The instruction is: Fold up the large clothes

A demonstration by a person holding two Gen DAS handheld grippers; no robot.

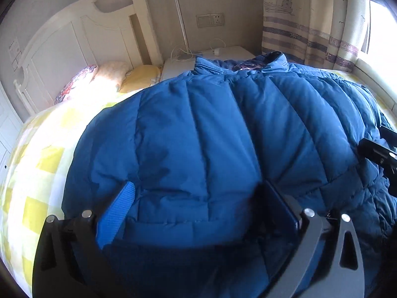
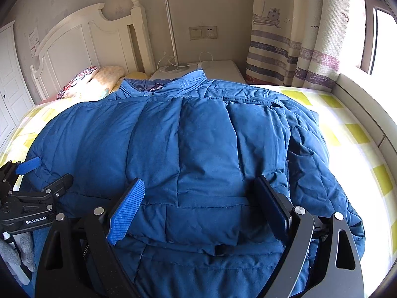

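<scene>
We see the blue puffer jacket (image 2: 198, 149) spread flat across the bed (image 2: 347, 134), its collar (image 2: 188, 82) toward the headboard (image 2: 82, 39). Our right gripper (image 2: 198, 206) sits at the hem end farthest from that headboard, fingers spread wide with padded fabric bulging between them. Our left gripper (image 1: 196, 208) is spread too, beside it at the same hem.

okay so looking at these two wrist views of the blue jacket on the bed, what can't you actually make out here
- Blue jacket hem: both views, cut off by the bottom edge and by each hand-held gripper's body.
- Left hand-held gripper and right hand-held gripper: open, fabric bulging between the fingers; contact unclear.
- Window: right wrist view, blown out by glare.
- Wall notice: too small to read.
</scene>
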